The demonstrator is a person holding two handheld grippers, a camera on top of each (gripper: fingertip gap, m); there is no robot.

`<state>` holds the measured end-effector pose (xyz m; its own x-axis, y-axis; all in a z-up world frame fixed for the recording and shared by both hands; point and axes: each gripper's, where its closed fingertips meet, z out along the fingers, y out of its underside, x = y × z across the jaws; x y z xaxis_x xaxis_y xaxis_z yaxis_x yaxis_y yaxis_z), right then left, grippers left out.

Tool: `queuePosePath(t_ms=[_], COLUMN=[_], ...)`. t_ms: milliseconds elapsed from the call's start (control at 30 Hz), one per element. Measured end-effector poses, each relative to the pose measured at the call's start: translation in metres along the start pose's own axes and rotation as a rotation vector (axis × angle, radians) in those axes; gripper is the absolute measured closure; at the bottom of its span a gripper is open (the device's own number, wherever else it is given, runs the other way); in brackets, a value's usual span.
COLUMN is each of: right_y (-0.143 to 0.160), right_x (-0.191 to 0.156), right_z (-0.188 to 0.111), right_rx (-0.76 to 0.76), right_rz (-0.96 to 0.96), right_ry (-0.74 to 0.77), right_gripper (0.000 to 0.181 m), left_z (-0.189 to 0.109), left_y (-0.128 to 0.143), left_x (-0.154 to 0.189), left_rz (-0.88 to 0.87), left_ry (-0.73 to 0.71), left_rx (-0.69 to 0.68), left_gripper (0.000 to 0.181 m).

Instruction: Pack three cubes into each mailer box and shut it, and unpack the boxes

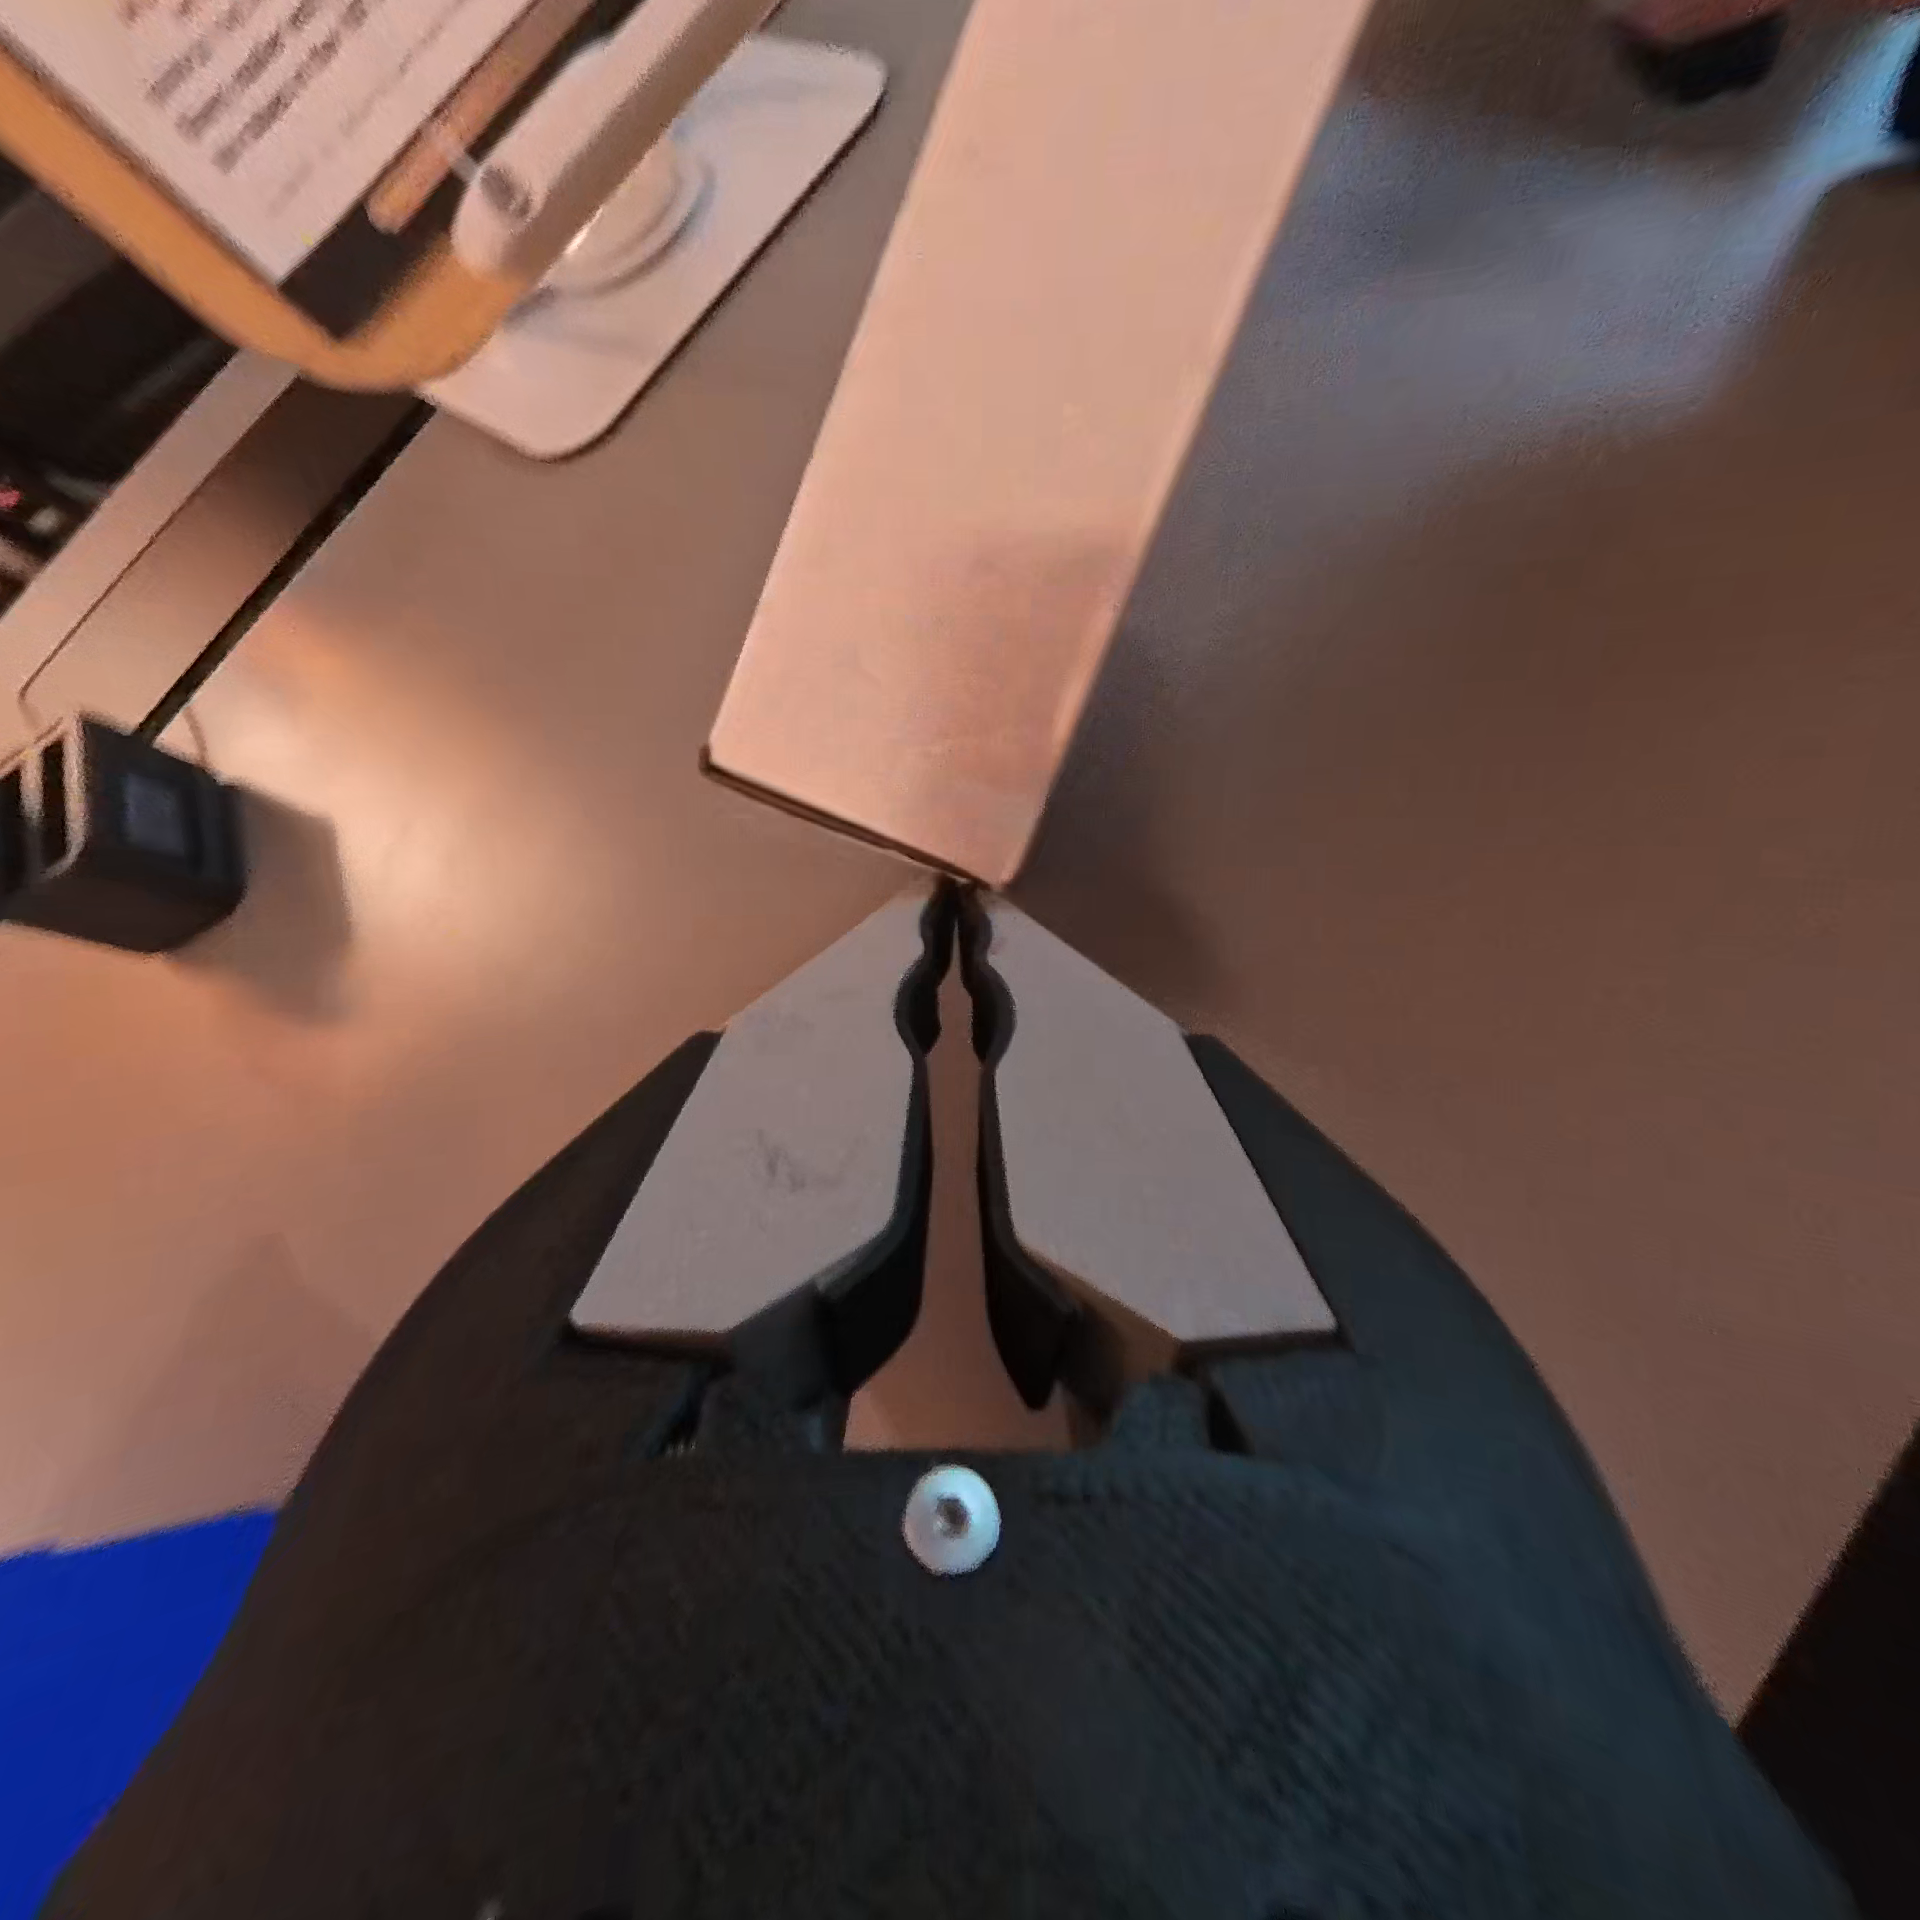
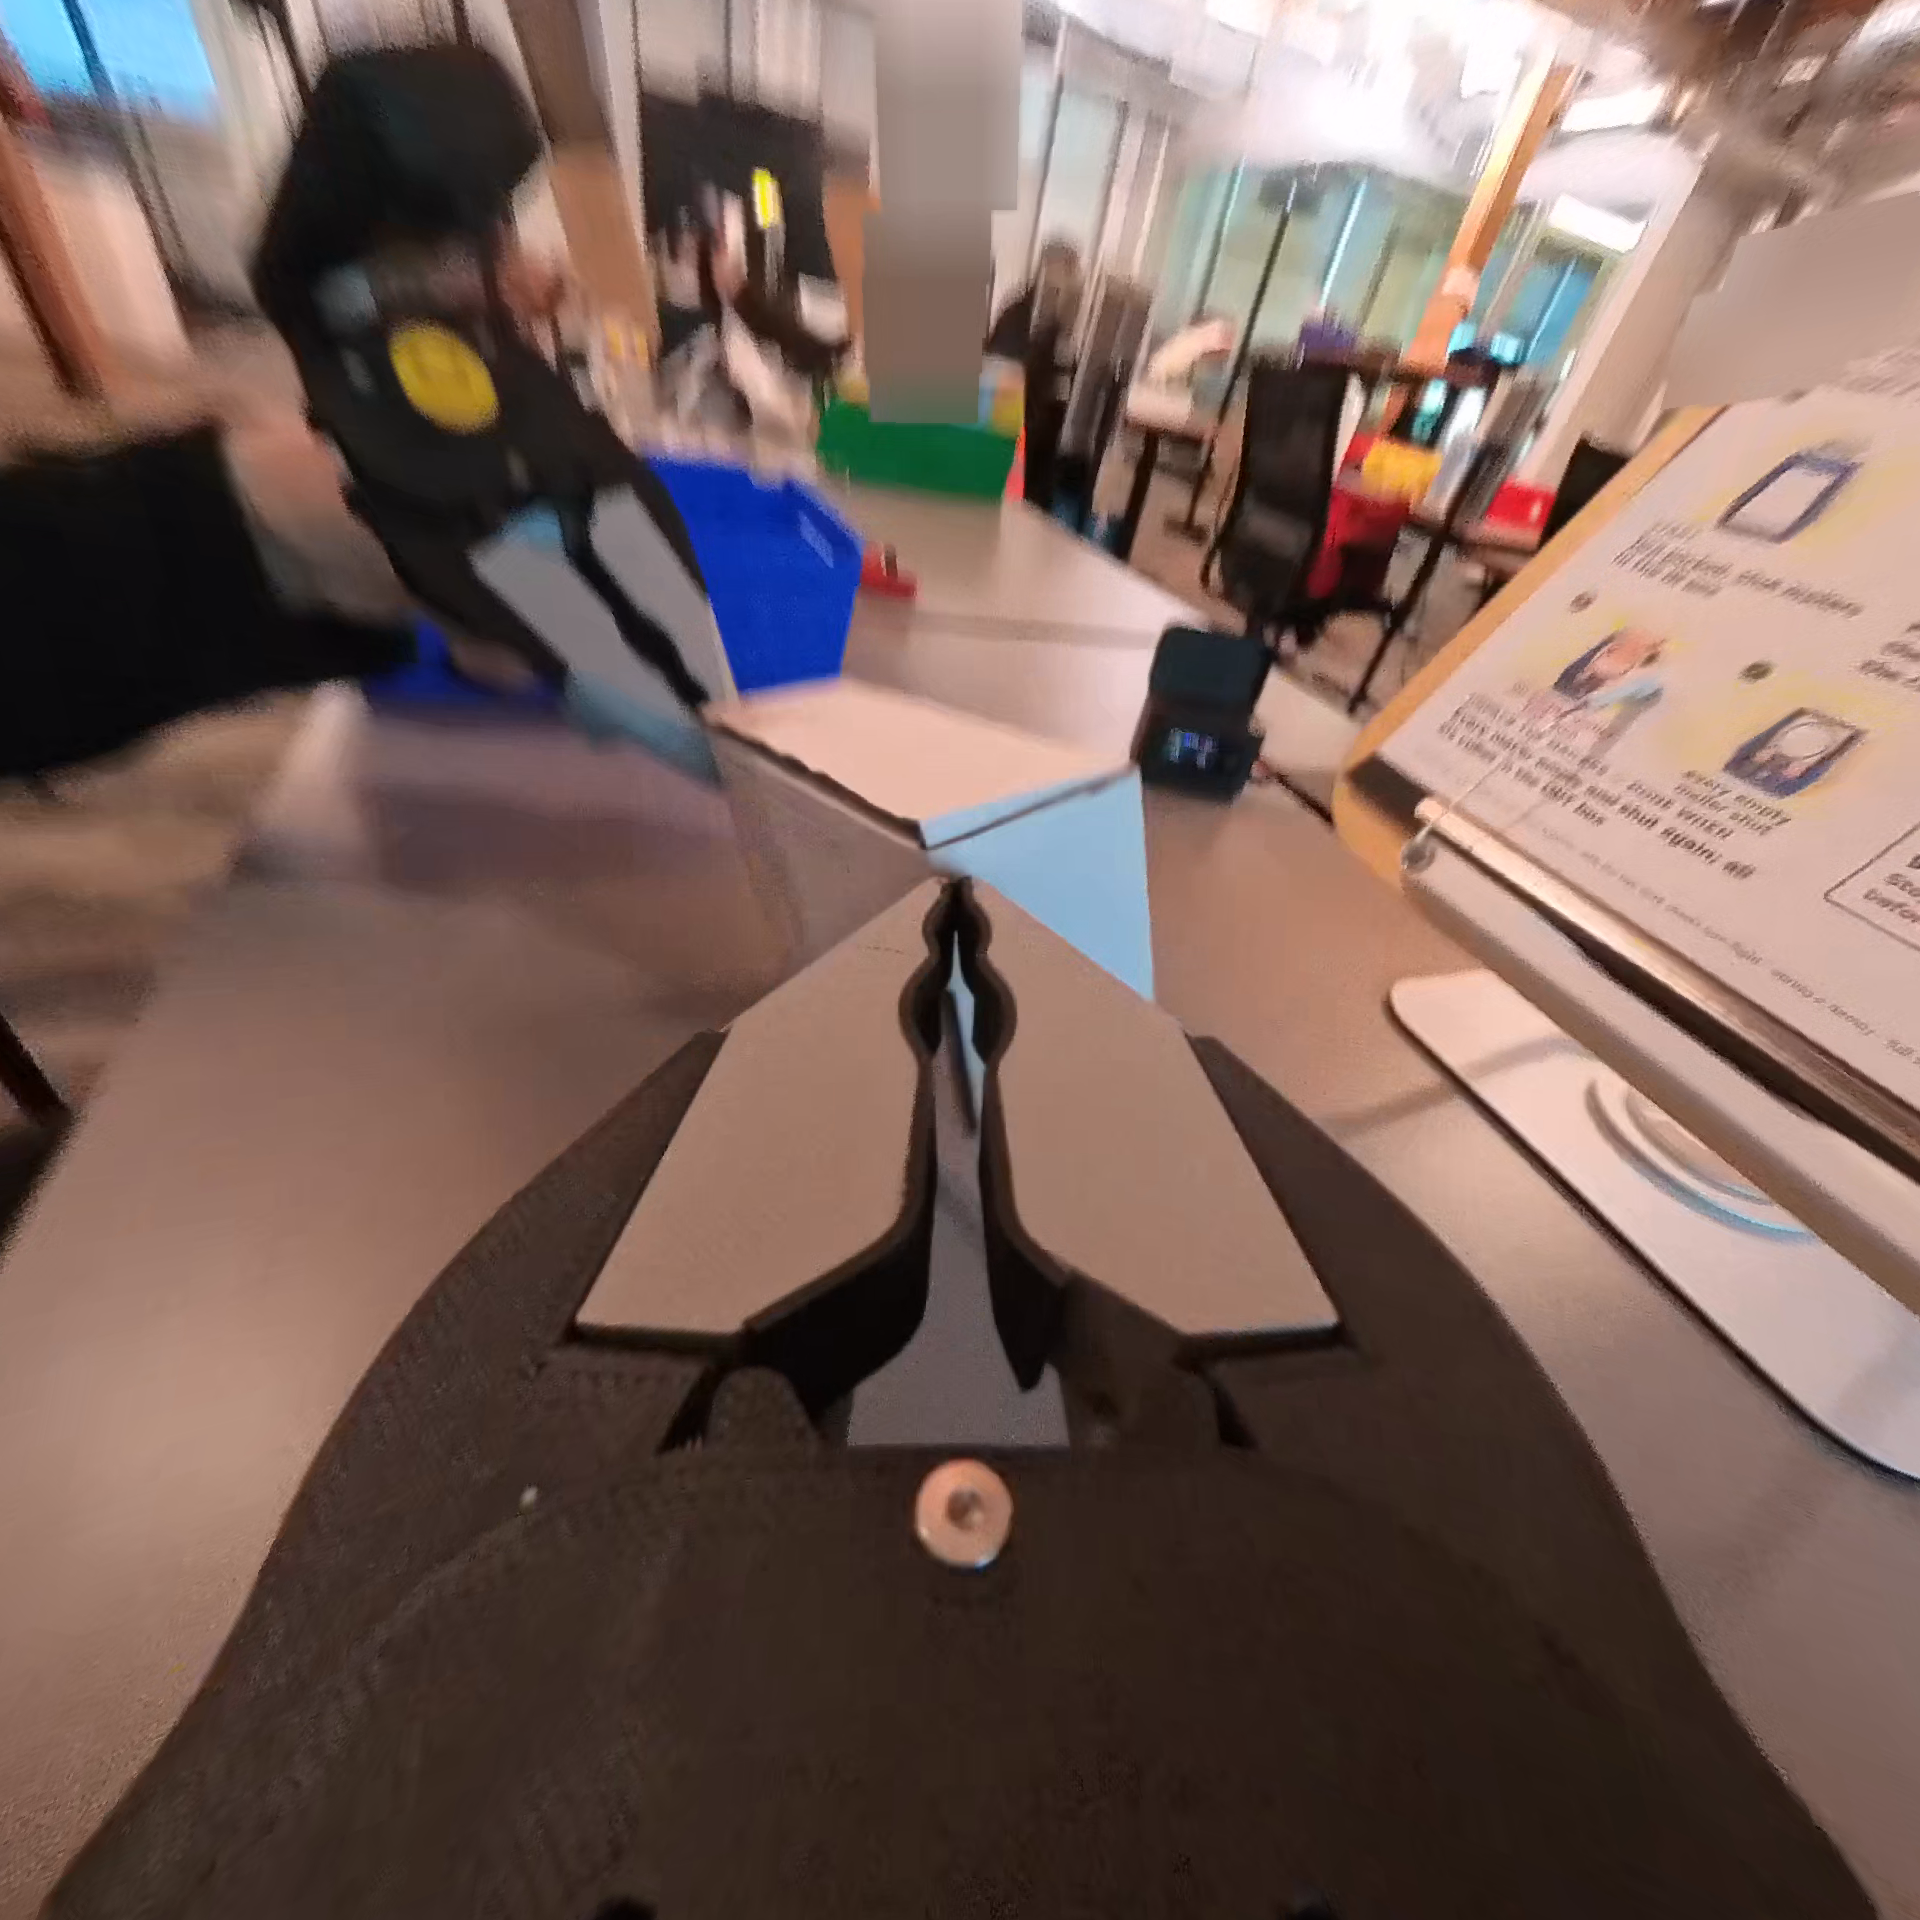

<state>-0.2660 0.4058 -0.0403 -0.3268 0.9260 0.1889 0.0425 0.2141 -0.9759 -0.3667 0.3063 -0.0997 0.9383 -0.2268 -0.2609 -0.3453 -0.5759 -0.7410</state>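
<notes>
A closed pale cardboard mailer box (image 1: 997, 436) lies lengthwise ahead of me on the brown table (image 1: 1455, 831). My left gripper (image 1: 954, 902) is shut, its tips touching the box's near corner; I cannot tell whether they pinch an edge. In the right wrist view the same box (image 2: 914, 758) shows corner-on. My right gripper (image 2: 956, 891) is shut with its tips against the near corner. The left gripper (image 2: 665, 727) also shows there at the box's far left end. No cubes are in view.
An instruction sheet on a tilted stand (image 2: 1662, 675) with a white base (image 2: 1662, 1195) stands to the right; the sheet also shows in the left wrist view (image 1: 260, 156). A small black device (image 2: 1195, 717) sits behind the box. A blue bin (image 2: 769, 571) is farther back. The table edge (image 1: 1818, 1299) is near. One gripper's finger ends stand about 15 cm off the other's. The white base (image 2: 1662, 1195) sits 35 cm or so from the ends of my right fingers. Look for it in the left wrist view (image 1: 712, 227) too.
</notes>
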Motion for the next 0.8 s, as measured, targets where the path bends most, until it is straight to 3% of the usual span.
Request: queuePosePath(t_ms=[100, 300, 467, 567, 667, 800], right_y=[-0.011, 0.027, 0.045, 0.043, 0.044, 0.048], right_x=[0.016, 0.049, 0.039, 0.046, 0.057, 0.077], right_z=[-0.015, -0.029, -0.022, -0.021, -0.025, -0.032], right_rx=[0.09, -0.091, -0.178, -0.164, -0.142, -0.119], right_rz=[0.151, 0.167, 0.177, 0.129, 0.162, 0.227], right_ry=[-0.005, 0.11, 0.031, 0.096, 0.143, 0.237], right_gripper=[0.181, 0.181, 0.181, 0.181, 0.181, 0.181], left_z=[0.014, 0.037, 0.041, 0.048, 0.047, 0.049], left_y=[-0.018, -0.037, -0.046, -0.051, -0.047, -0.045], left_x=[0.006, 0.006, -0.031, -0.053, -0.05, -0.057], left_rz=[0.001, -0.09, -0.203, -0.309, -0.338, -0.319], left_ry=[0.047, 0.162, 0.132, 0.149, 0.288, 0.264], left_rx=[0.035, 0.114, 0.261, 0.442, 0.519, 0.535], left_gripper=[0.181, 0.181, 0.181, 0.158, 0.129, 0.127])
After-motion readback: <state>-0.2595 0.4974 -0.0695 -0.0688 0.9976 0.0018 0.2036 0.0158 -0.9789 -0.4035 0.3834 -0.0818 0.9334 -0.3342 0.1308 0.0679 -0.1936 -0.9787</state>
